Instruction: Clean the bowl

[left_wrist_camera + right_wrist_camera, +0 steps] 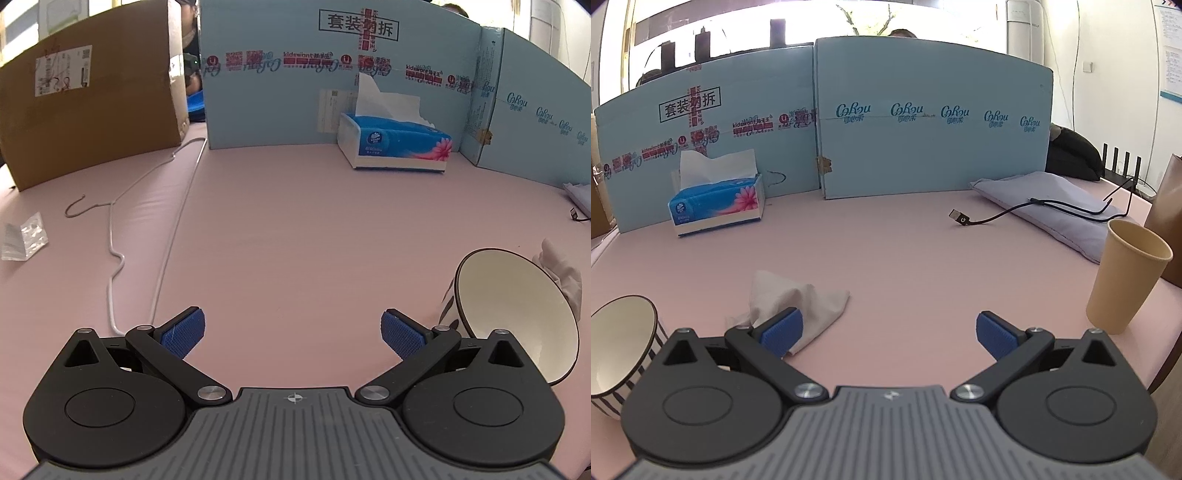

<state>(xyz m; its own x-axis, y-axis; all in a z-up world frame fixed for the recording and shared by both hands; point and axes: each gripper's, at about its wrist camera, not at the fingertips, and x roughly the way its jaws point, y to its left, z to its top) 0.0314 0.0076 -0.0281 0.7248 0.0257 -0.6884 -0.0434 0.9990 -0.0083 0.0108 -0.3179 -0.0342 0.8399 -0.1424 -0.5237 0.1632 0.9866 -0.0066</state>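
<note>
Bowl (620,354): one; crumpled tissue (798,306): one; left tool (293,332), right tool (890,332) both spread, empty.

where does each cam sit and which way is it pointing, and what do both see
Left wrist: on the left gripper, looking along its open fingers over the pink table at the blue panels; bowl at right.
Right wrist: on the right gripper, open, facing the same panels; crumpled tissue ahead, paper cup right.
Shared: bowl, tissue box, panels, table.

bowl (620,350) part hid by gripper body | tissue (561,273) behind bowl, mostly hid
</note>
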